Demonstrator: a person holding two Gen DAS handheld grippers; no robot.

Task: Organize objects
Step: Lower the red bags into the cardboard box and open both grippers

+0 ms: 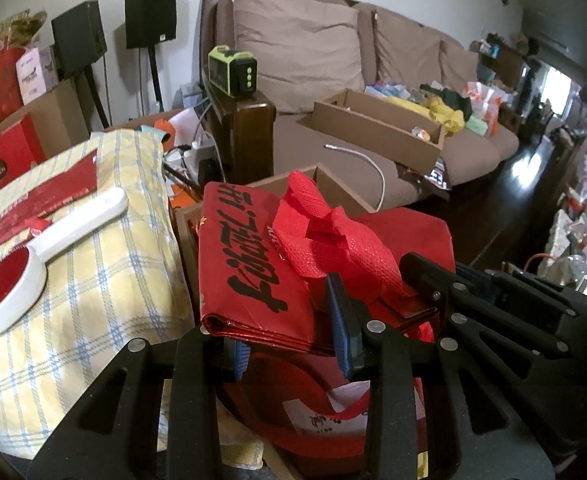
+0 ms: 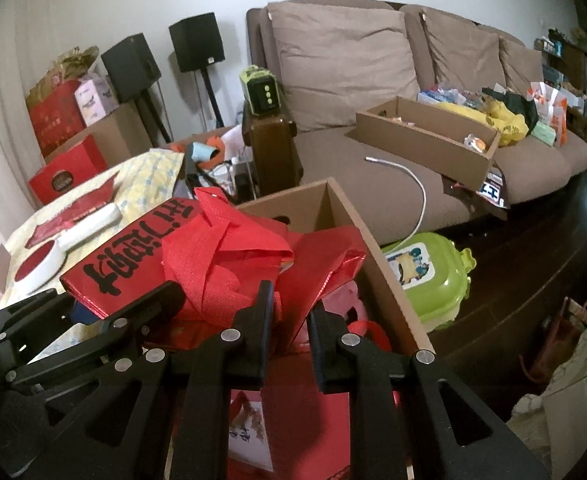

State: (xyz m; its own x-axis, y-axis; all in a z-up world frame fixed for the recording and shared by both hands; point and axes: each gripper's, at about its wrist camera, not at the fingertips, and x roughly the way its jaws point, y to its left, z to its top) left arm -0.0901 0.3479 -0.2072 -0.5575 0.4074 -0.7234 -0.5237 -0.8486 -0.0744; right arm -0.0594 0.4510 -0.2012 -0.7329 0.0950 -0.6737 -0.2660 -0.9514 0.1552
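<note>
A folded red bag with black characters and woven red handles hangs over an open cardboard box that holds more red bags. My left gripper is shut on the bag's near folded edge, blue pads on either side. In the right wrist view the same red bag lies over the cardboard box. My right gripper is shut on its shiny red edge at the right end. Each gripper shows in the other's view: the right gripper and the left gripper.
A white lint brush with a red pad lies on a yellow checked cloth to the left. Behind stands a brown sofa with a long cardboard box and a white cable. A green case sits on the dark floor, right of the box.
</note>
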